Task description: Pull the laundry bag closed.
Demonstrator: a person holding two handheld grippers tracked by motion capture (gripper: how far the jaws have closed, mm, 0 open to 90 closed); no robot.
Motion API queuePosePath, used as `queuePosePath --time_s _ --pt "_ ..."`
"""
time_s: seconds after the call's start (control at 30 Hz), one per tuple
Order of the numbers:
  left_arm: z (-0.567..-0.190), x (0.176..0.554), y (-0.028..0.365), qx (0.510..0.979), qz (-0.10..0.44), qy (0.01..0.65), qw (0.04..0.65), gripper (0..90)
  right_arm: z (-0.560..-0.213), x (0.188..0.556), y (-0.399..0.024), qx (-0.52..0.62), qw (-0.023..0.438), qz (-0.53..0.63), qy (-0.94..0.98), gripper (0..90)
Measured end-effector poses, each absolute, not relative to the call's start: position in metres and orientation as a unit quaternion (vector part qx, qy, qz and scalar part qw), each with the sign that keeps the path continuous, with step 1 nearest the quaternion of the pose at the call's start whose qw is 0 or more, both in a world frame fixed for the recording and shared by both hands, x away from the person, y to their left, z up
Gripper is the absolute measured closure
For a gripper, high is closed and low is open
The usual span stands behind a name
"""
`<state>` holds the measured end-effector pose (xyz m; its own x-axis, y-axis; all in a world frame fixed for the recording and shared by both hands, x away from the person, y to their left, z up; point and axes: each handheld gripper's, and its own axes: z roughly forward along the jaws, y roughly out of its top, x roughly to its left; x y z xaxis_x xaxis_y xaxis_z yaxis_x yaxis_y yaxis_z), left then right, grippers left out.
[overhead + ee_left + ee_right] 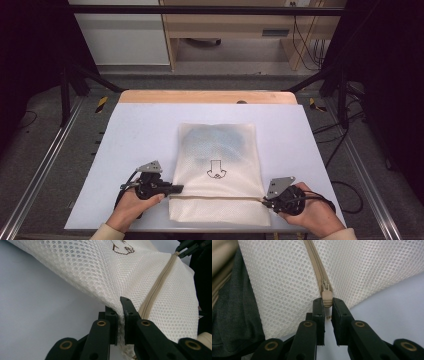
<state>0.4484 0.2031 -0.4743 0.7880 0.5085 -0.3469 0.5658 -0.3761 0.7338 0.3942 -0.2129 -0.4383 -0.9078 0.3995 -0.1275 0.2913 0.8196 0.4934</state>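
A white mesh bag (217,170) lies flat at the lower centre of the high view on a pale table (130,150), with something bluish dimly visible inside its upper half. The left gripper (121,312) is clamped on the bag's edge fabric, and the right gripper (327,305) pinches the tan zipper pull (326,293) at the zipper (215,198). The bag looks light, soft and floppy, so it will likely bunch unless one edge is anchored; the pull tab is the natural hold.
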Motion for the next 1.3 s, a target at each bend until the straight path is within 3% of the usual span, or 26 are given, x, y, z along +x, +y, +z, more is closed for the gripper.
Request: queuePosePath --time_s 0.13,0.43,0.57,0.9,0.97,1.1,1.3 --pt "-0.475 0.447 0.203 0.829 -0.026 0.328 0.452 80.3 -0.442 0.395 -0.210 0.186 0.107 0.239 0.947 81.2" --pt "-0.467 0.442 0.209 0.819 0.006 0.348 0.456 55.6 -0.439 0.396 -0.210 0.192 0.110 0.247 0.943 73.4" --pt "-0.464 0.441 0.214 0.817 0.013 0.352 0.457 49.6 -0.436 0.395 -0.211 0.196 0.114 0.250 0.941 69.6" --pt "-0.452 0.438 0.220 0.810 0.052 0.357 0.462 24.7 -0.427 0.396 -0.204 0.209 0.142 0.269 0.929 41.5" --pt "-0.451 0.438 0.221 0.808 0.061 0.359 0.463 21.8 -0.426 0.397 -0.201 0.216 0.157 0.271 0.925 31.5" --pt "-0.446 0.438 0.224 0.805 0.080 0.360 0.464 16.3 -0.424 0.400 -0.196 0.232 0.176 0.280 0.915 20.0" --pt "-0.438 0.438 0.229 0.793 0.114 0.366 0.473 8.9 -0.418 0.407 -0.188 0.258 0.194 0.298 0.899 8.3"
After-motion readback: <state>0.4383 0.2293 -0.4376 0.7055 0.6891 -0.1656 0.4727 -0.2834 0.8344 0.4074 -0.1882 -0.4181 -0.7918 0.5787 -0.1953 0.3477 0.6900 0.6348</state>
